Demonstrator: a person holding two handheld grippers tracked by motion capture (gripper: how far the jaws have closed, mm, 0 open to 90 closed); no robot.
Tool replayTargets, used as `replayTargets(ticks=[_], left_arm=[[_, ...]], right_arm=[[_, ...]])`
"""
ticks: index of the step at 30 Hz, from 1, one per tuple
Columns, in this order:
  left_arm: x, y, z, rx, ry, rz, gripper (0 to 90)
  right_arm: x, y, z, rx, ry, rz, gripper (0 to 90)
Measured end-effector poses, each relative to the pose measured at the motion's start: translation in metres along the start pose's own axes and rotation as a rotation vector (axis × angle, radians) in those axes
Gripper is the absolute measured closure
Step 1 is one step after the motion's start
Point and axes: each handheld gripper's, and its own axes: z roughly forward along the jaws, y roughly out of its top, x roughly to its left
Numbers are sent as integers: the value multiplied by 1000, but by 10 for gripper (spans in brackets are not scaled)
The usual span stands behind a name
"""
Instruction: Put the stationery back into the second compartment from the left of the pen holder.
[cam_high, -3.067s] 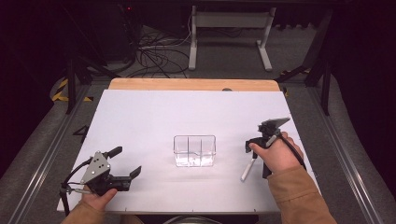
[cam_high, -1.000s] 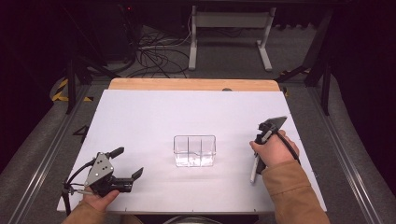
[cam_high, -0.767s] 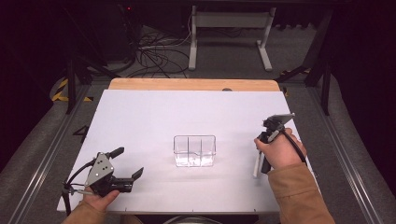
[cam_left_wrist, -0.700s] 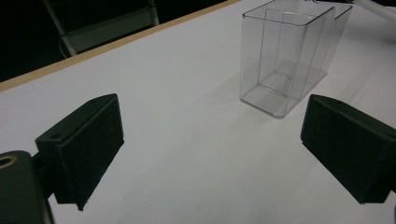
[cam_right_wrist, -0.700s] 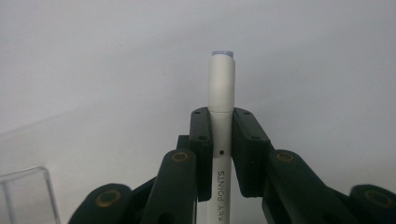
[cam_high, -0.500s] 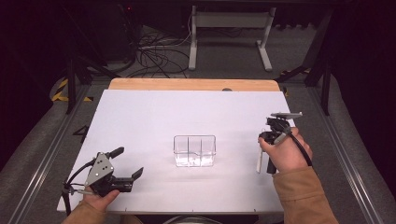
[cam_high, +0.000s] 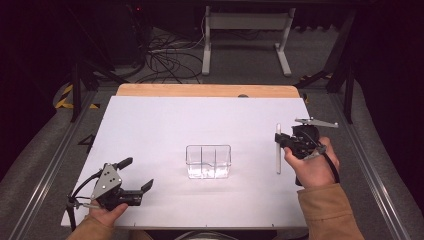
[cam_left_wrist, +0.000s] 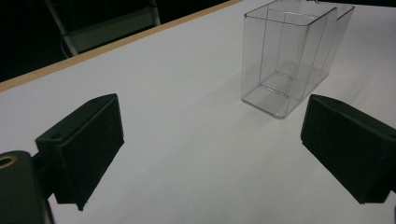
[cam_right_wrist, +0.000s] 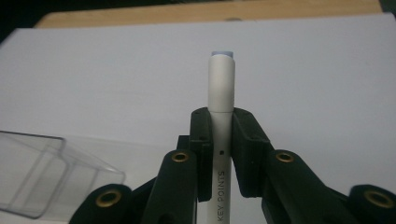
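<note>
Raised and swung rightward, right tool (cam_high: 287, 141) pinches white pen (cam_high: 278, 150) beside clear organizer (cam_high: 208, 161); left tool (cam_high: 134, 175) unmoved, spread.

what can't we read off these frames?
- Pen: right gripper view cuts its lower end off at the bottom edge, and the fingers cover part of the barrel; the print is only partly readable.
- Pen tip: too small to tell in the high view.
- Clear box: top and right side cut off in the left gripper view; whether anything lies inside can't be told from the high view.
- Left gripper: its hand is cut off by the bottom edge in the high view.
</note>
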Motion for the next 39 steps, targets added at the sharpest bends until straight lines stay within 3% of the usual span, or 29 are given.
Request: replayTargets(ticks=[5,11,17,26,39], left_arm=[[0,0,0,-1,1,1,68],[0,0,0,-2,1,1,68],[0,0,0,-3,1,1,67],[0,0,0,-4,0,1,68],[0,0,0,-5,1,2,68]], right_arm=[[2,1,-9,-113,108,-106,800],[5,1,-15,-233,274,-186,800],[7,-1,-14,-319,387,-264,799],[12,-1,-11,-386,479,-352,799],[27,1,-5,-463,584,-429,798]])
